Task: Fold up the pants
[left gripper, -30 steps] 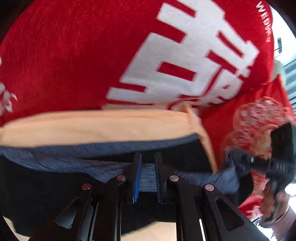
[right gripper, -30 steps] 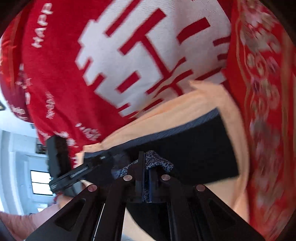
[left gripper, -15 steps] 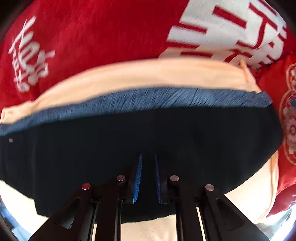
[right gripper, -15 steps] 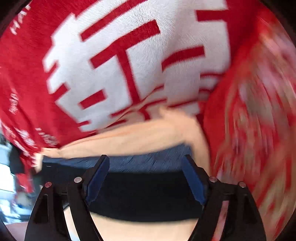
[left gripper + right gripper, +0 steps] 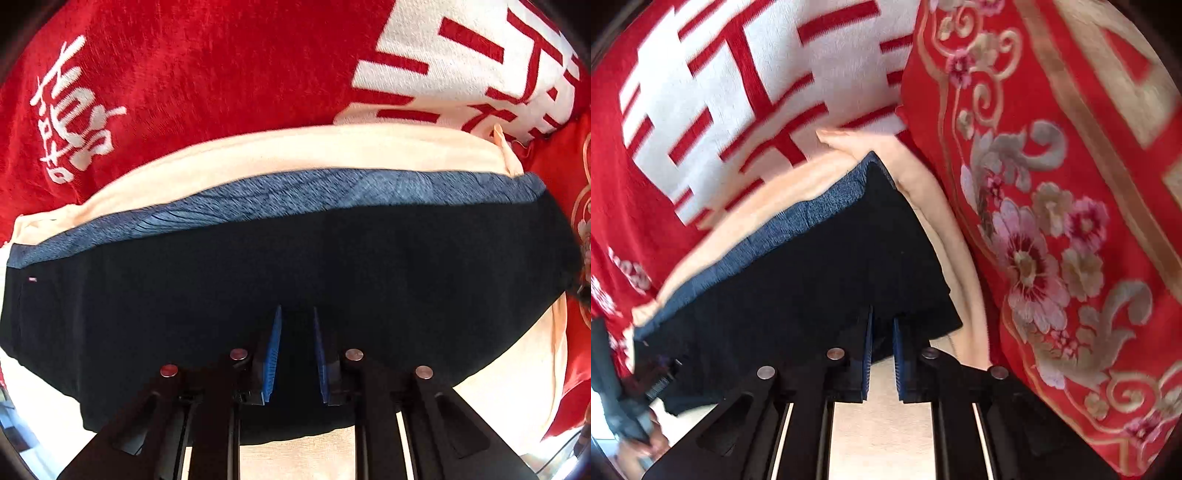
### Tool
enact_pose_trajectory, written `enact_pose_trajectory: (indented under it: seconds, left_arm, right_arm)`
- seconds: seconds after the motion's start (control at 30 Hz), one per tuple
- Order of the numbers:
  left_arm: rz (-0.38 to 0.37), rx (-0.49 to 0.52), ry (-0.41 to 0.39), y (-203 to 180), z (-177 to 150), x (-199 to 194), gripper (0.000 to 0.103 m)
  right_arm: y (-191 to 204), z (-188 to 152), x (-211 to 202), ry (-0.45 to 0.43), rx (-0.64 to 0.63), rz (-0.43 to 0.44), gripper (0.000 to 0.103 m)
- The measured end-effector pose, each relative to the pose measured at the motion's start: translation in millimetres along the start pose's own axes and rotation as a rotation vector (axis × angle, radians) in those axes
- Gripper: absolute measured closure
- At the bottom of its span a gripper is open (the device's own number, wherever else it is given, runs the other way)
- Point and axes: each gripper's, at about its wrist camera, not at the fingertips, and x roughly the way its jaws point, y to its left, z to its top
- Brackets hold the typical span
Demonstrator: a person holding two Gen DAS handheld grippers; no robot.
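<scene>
Pants (image 5: 288, 266) lie folded flat on a peach towel (image 5: 258, 155), a dark navy rectangle with a lighter heathered blue waistband (image 5: 295, 192) along the far edge. The towel is spread over a red blanket (image 5: 192, 70) carrying large white characters (image 5: 461, 66) and smaller white lettering at the left. In the right wrist view a red floral pillow (image 5: 1071, 229) with gold scrollwork sits just beside the towel's right edge.

In the left wrist view, the left tongs (image 5: 297, 350) hover over the near middle of the pants. Their blue pads (image 5: 271, 354) stand a narrow gap apart, and only dark cloth shows behind that gap; nothing is visibly pinched between them.

In the right wrist view, the right tongs (image 5: 882, 354) sit at the near right corner of the pants. Their pads (image 5: 867, 354) are likewise slightly parted, the tips overlapping the hem edge of the dark cloth, with bare towel visible through the lower part of the gap. Whether the fabric edge lies between the pads or merely under them cannot be told.

At the lower left of the right wrist view, the black body of the other gripper and part of a hand (image 5: 639, 446) holding it appear, blurred, by the left end of the pants.

A small tag (image 5: 33, 279) marks the left end of the waistband area.
</scene>
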Motion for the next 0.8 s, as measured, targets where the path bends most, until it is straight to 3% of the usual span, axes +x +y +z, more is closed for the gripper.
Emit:
enact_pose_trajectory:
  seconds: [0.07,0.13,0.23,0.3,0.47,0.57,0.63,0.67,0.73,0.8]
  left_arm:
    - [0.002,-0.016,0.002,7,4,-3,0.084]
    - [0.003,-0.022,-0.021,12,9,-10,0.083]
    - [0.02,-0.013,-0.062,18,21,-16,0.083]
    - [0.033,-0.02,-0.069,17,38,-11,0.083]
    - [0.06,-0.059,-0.069,15,69,11,0.083]
    - [0.057,-0.072,-0.051,22,69,23,0.083]
    - [0.069,-0.061,-0.066,30,59,20,0.083]
    - [0.081,-0.057,-0.063,35,52,18,0.083]
    - [0.081,-0.066,-0.06,47,38,15,0.083]
    - [0.089,-0.083,-0.035,63,25,13,0.072]
  right_arm:
    - [-12,-3,14,0.101,0.049,-0.009,0.072]
    - [-23,-9,4,0.109,0.087,-0.018,0.066]
    - [-16,-14,-35,-0.026,0.026,-0.012,0.066]
    - [3,-5,-50,-0.096,-0.088,0.016,0.066]
    - [61,40,-3,-0.072,-0.257,0.125,0.066]
    - [92,50,44,0.013,-0.265,0.125,0.067]
    - [81,51,61,0.033,-0.253,0.076,0.076]
    - [72,51,59,0.014,-0.235,0.106,0.077]
    - [53,49,51,-0.011,-0.198,0.073,0.077]
    - [41,45,45,-0.022,-0.187,0.052,0.077]
